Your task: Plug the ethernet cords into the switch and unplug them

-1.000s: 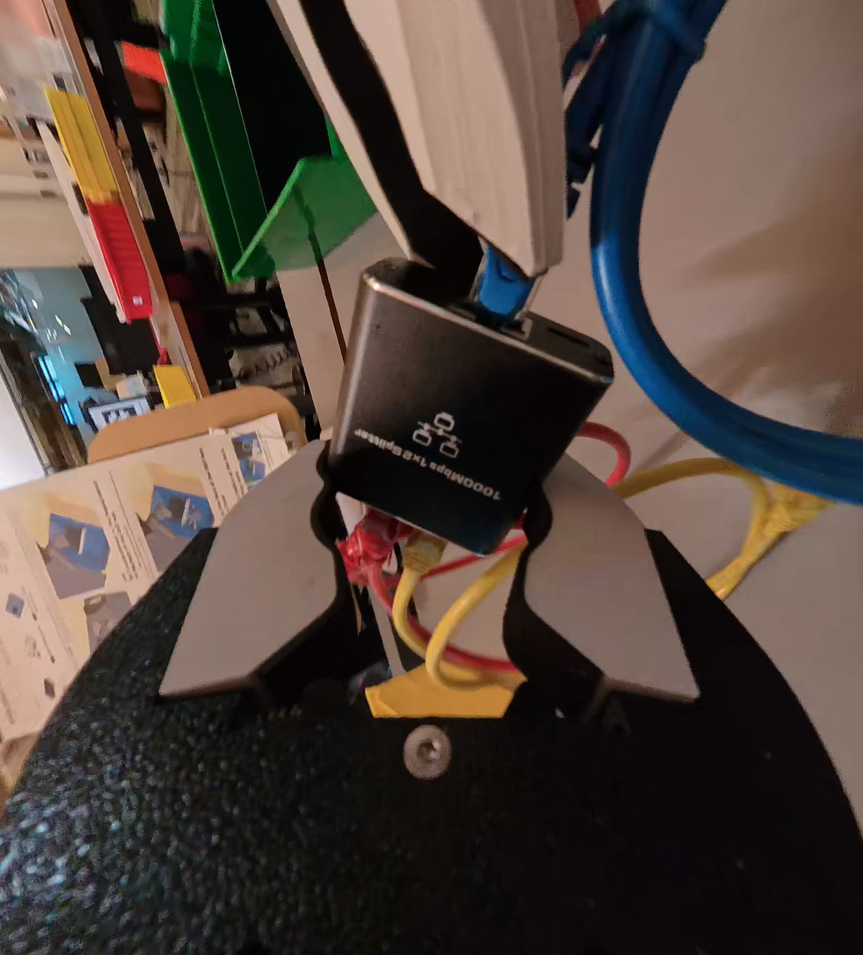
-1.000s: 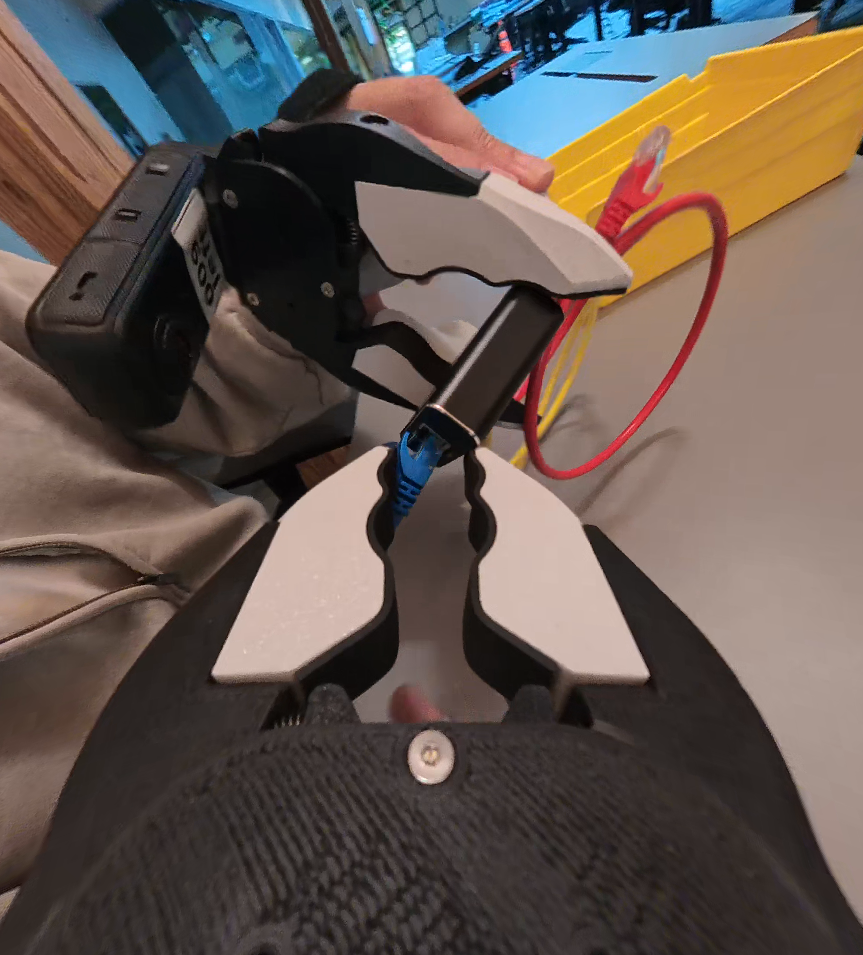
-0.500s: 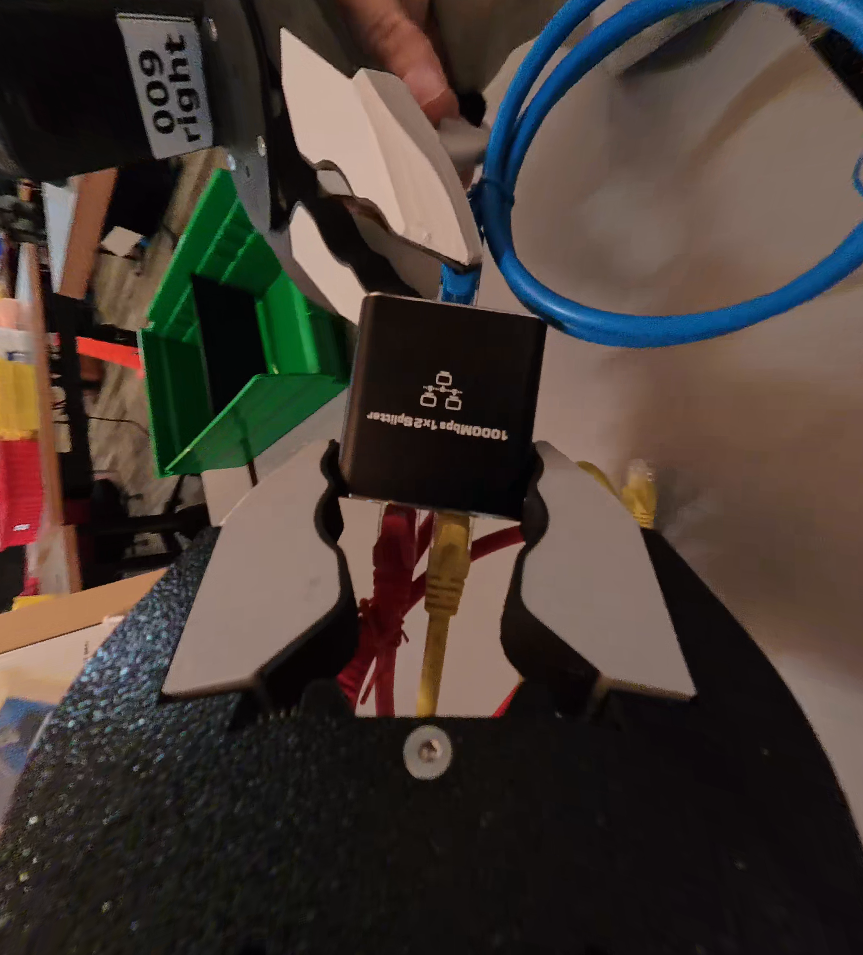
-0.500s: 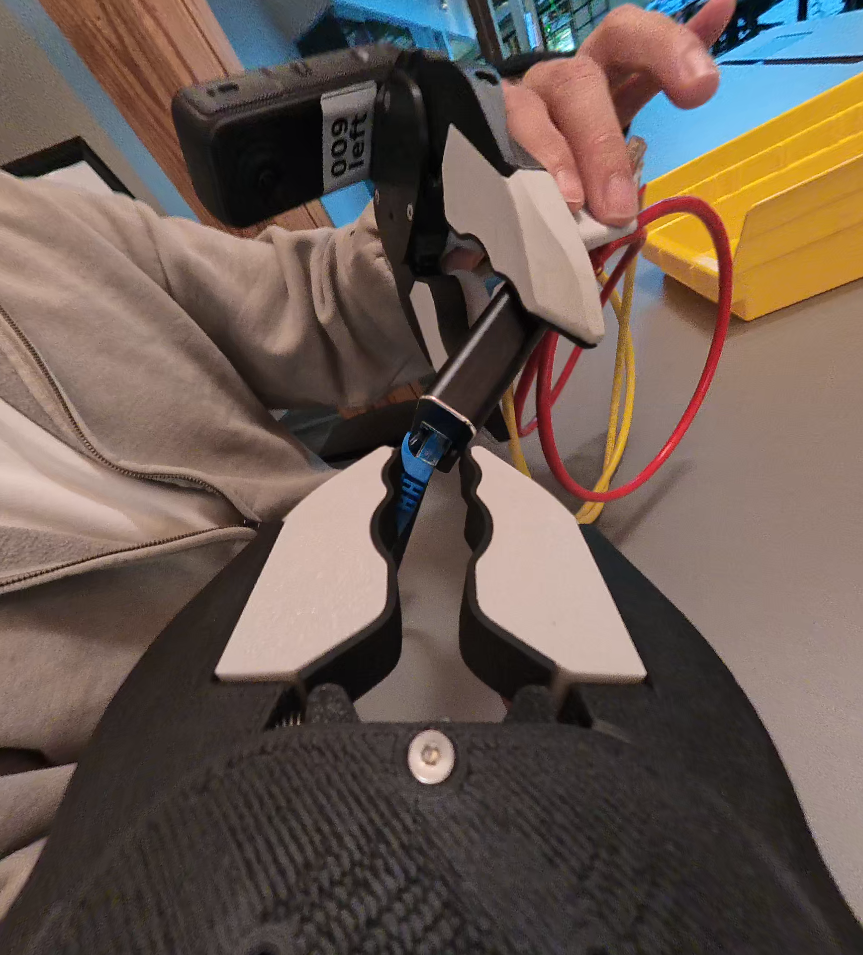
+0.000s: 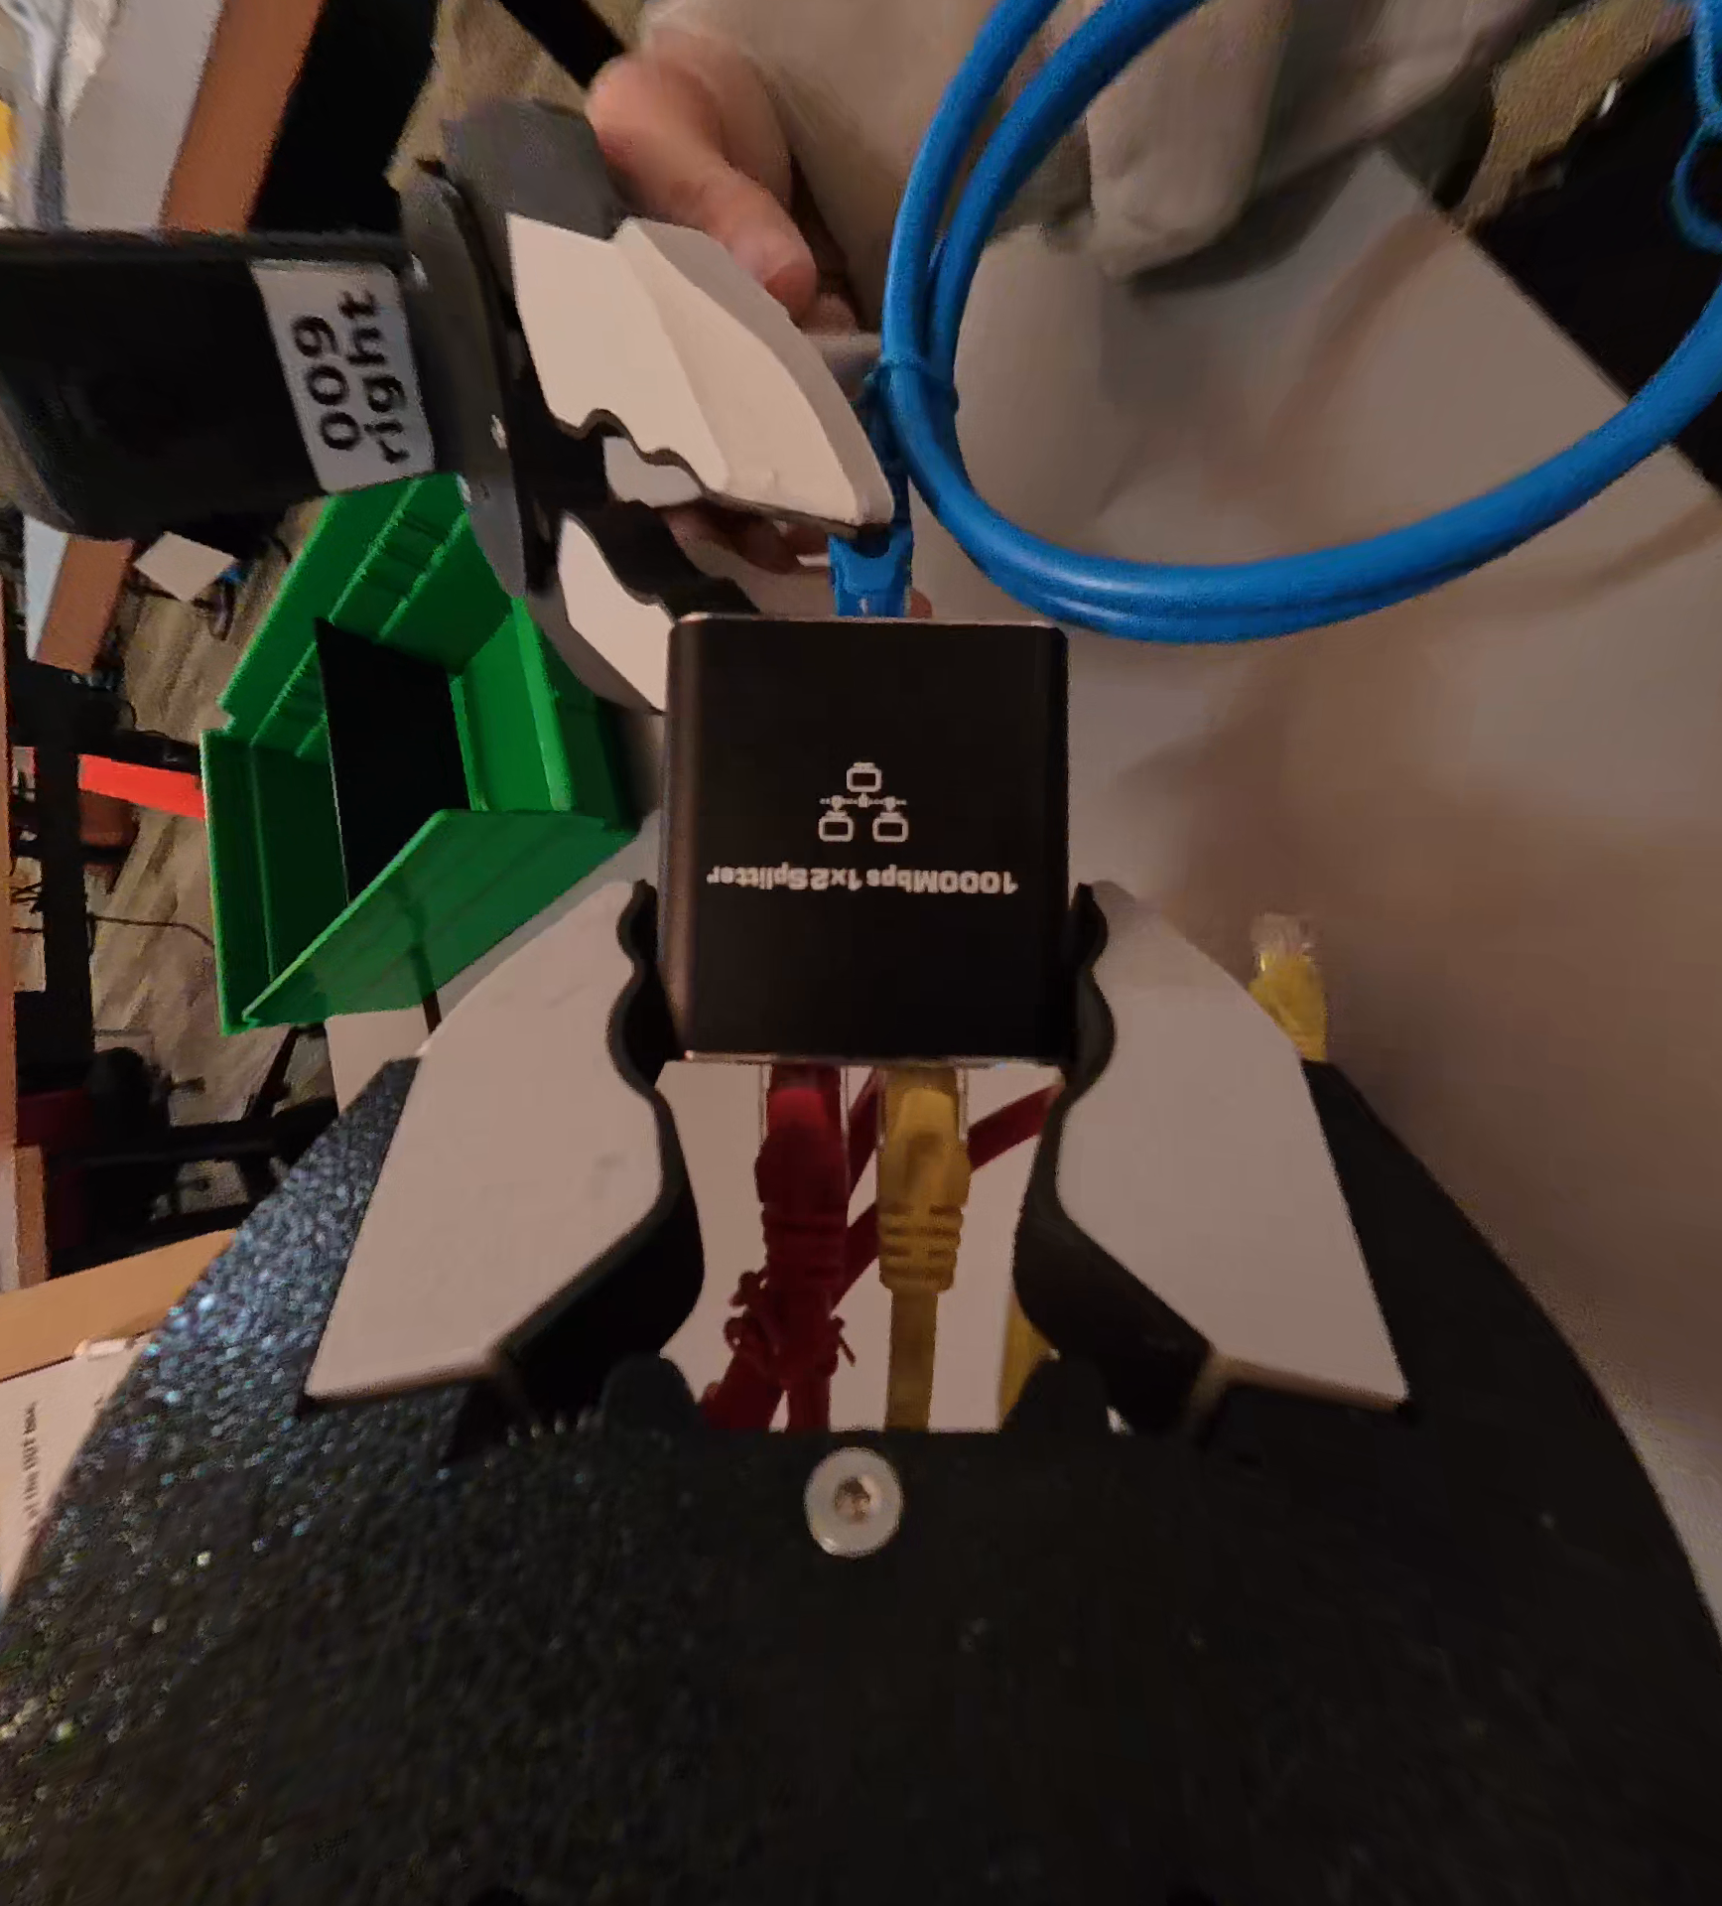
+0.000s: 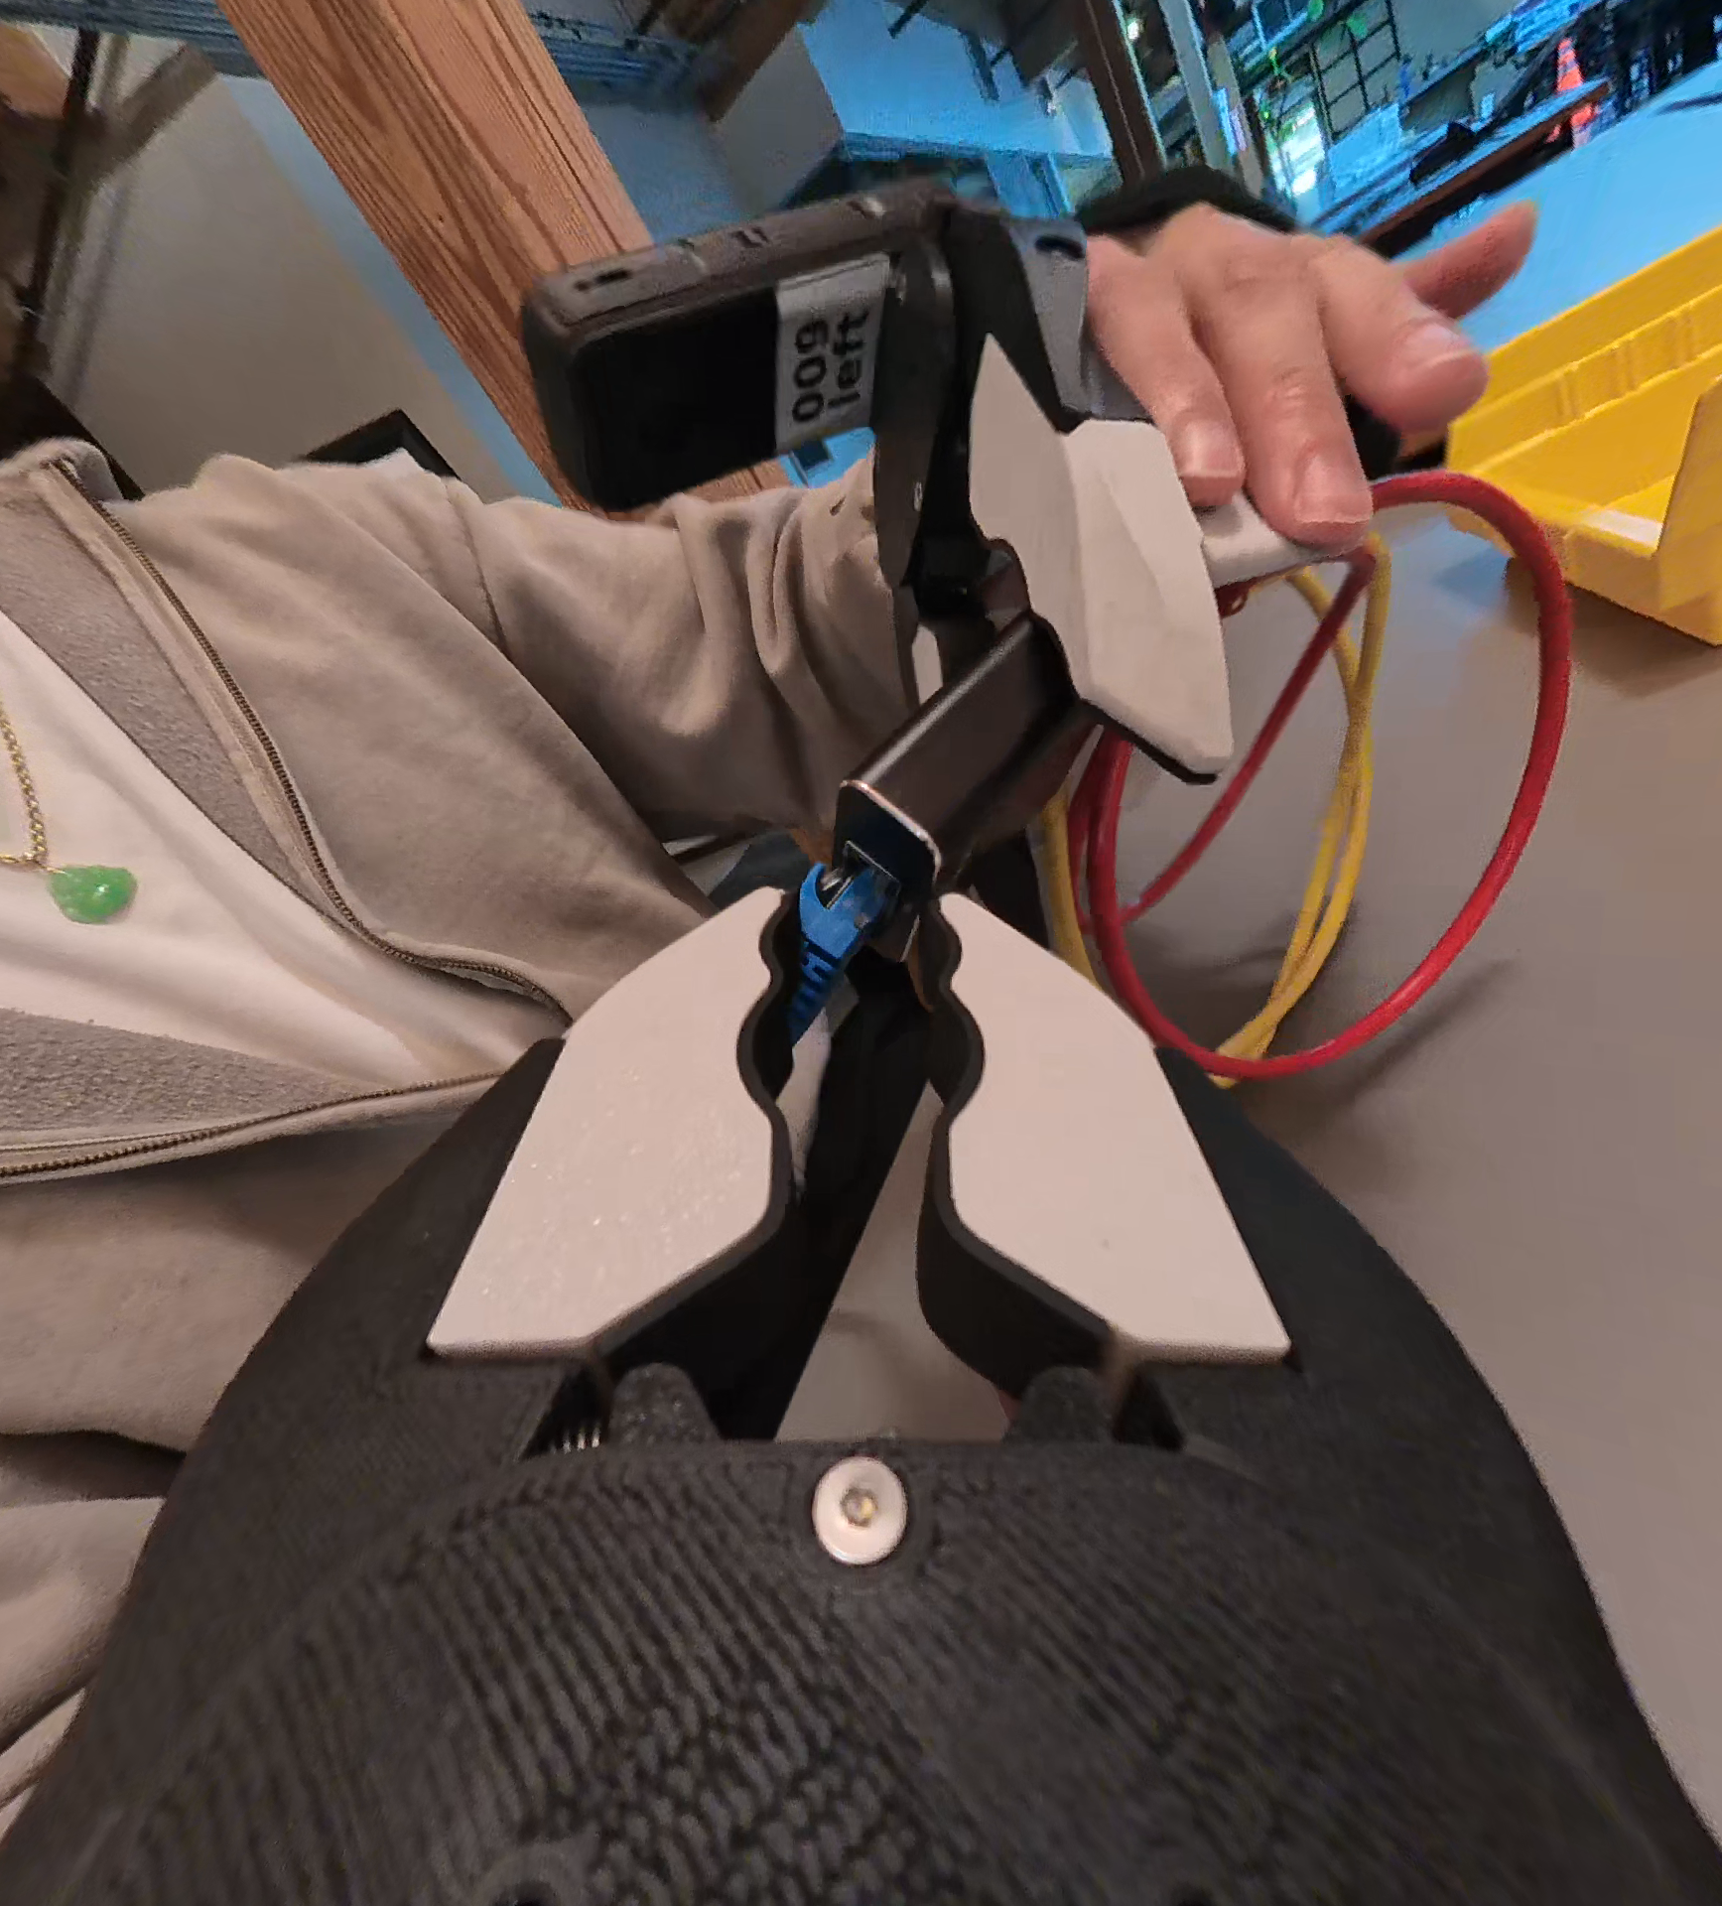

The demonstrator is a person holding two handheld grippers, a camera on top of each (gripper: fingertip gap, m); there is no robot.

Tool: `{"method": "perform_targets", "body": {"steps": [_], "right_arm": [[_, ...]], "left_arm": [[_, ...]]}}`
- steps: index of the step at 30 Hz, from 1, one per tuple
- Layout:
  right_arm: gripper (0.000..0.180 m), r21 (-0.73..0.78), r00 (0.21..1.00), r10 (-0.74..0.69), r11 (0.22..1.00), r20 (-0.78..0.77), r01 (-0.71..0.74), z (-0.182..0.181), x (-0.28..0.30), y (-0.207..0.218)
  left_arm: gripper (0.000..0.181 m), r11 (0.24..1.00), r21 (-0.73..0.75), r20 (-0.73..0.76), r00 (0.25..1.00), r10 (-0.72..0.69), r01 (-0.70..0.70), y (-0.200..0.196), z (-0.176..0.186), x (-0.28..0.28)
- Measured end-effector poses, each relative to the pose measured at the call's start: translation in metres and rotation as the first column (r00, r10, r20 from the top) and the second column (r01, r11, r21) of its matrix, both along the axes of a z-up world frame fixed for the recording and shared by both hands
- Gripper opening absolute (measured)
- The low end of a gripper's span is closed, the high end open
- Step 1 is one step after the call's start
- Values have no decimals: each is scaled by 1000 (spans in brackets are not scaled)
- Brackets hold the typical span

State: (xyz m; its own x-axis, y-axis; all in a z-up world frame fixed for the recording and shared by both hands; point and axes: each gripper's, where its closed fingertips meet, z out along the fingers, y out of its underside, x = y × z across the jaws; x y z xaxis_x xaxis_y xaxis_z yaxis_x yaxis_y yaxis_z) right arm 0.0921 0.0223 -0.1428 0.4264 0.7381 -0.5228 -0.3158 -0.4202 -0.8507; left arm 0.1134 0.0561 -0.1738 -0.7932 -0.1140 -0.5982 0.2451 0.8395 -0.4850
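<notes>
Left hand-held gripper [image 5: 865,964]: closed on the black switch [image 5: 862,835], one fingertip pressed against each side of the casing. The switch is held clear of the grey bench [image 6: 1609,928]. A red cord [image 5: 800,1165] and a yellow cord [image 5: 923,1165] are seated side by side in the two ports on the end of the switch nearest this gripper's body, red to the left of yellow. In the right wrist view their slack hangs in loops beneath the switch, reaching down to the bench. A person's hand [image 6: 1279,351] grips this tool from above.

Right hand-held gripper [image 6: 856,928]: fingers drawn close together on the plug of the blue cord [image 6: 820,954], which sits at the port on the opposite end of the switch. Whether the plug is fully seated cannot be told. The remaining blue cord forms a bundled loop, seen above and to the right of the switch in the left wrist view.

Surroundings: a green bin [image 5: 403,784] lies left of the switch in the left wrist view. A yellow bin [image 6: 1661,433] rests on the bench at far right in the right wrist view, well apart from the switch.
</notes>
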Motion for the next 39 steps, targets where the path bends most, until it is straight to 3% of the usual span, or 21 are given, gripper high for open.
{"method": "perform_targets", "body": {"steps": [6, 8, 14, 17, 21, 24, 26, 29, 33, 36, 39], "right_arm": [[25, -54, 998, -63, 997, 7, 63, -10, 7, 8], [34, -93, 990, -124, 987, 63, 129, -17, 12, 12], [25, -130, 972, -177, 972, 158, 198, -24, 16, 14], [26, -140, 974, -180, 970, 135, 198, -18, 12, 16], [16, -169, 934, -279, 932, 224, 320, -26, 24, 27], [8, -104, 881, -381, 900, 282, 423, -18, 38, 33], [29, -54, 784, -529, 817, 323, 574, -3, 61, 34], [28, 77, 638, -689, 697, 344, 712, 32, 74, 22], [18, 156, 643, -737, 674, 209, 722, 64, 44, 32], [35, 128, 581, -809, 588, 88, 799, 62, 42, 57], [32, 122, 524, -849, 529, 70, 840, 58, 47, 65]], "left_arm": [[74, 990, 63, -119, 984, 135, -128, 11, -12, -3], [74, 982, 113, -115, 979, 167, -154, 18, -15, -3], [74, 941, 269, -77, 969, 236, -208, 29, -20, 0], [74, 939, 248, -90, 959, 269, -240, 30, -23, 3], [74, 936, 197, -75, 947, 311, -292, 32, -24, 9], [74, 905, 161, -58, 912, 406, -393, 40, -24, 16], [74, 863, 120, -55, 865, 499, -490, 52, -23, 21], [74, 779, 7, -86, 776, 625, -627, 76, -16, 27], [74, 622, -234, -183, 662, 726, -747, 95, -4, 37], [74, 491, -373, -187, 582, 791, -787, 102, 6, 45], [74, 422, -444, -155, 531, 833, -791, 102, 11, 45]]}}
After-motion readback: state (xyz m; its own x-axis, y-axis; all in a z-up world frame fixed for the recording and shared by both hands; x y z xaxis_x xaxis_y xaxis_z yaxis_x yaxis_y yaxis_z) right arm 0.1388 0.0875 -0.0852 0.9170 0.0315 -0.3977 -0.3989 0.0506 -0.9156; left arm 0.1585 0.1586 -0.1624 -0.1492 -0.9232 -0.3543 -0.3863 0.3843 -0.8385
